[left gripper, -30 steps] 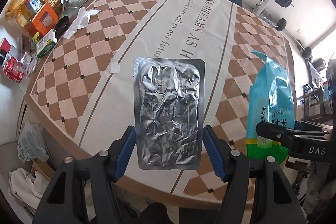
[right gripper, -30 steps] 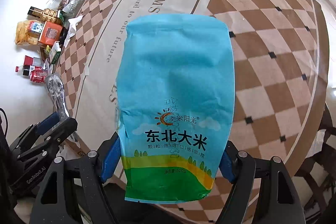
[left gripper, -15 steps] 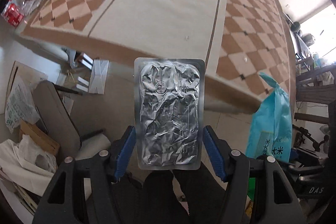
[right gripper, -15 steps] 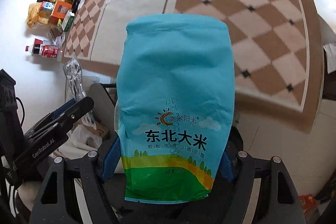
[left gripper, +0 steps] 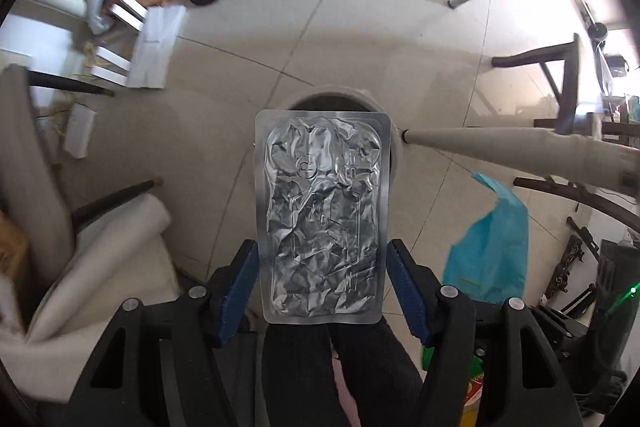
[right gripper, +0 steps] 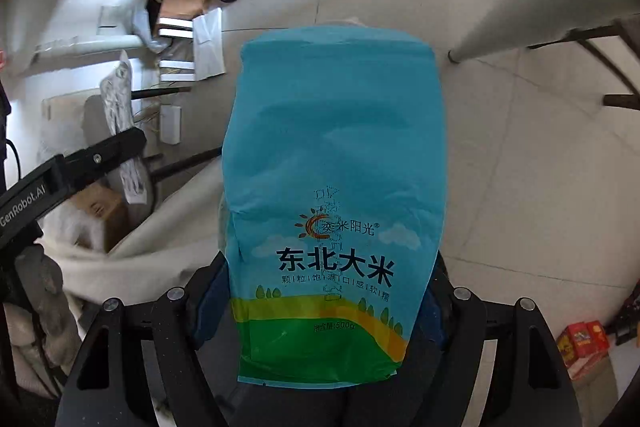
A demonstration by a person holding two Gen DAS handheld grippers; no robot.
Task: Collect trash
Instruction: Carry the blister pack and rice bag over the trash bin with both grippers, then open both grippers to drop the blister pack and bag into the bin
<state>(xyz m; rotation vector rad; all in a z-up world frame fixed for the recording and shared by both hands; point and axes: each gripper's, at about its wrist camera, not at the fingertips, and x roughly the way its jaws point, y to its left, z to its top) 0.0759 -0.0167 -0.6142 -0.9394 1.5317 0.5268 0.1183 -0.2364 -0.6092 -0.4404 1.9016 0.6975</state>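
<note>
The left gripper (left gripper: 322, 291) clamps a crumpled silver foil pouch (left gripper: 323, 215) that covers most of the white bin (left gripper: 396, 147) on the floor below. The right gripper (right gripper: 326, 291) grips a blue rice bag (right gripper: 336, 195), which hides its fingertips and the bin beneath it.

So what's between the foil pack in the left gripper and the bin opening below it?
Nothing, as far as the left wrist view shows: the foil pack overlaps the bin, hiding most of its dark opening.
</note>
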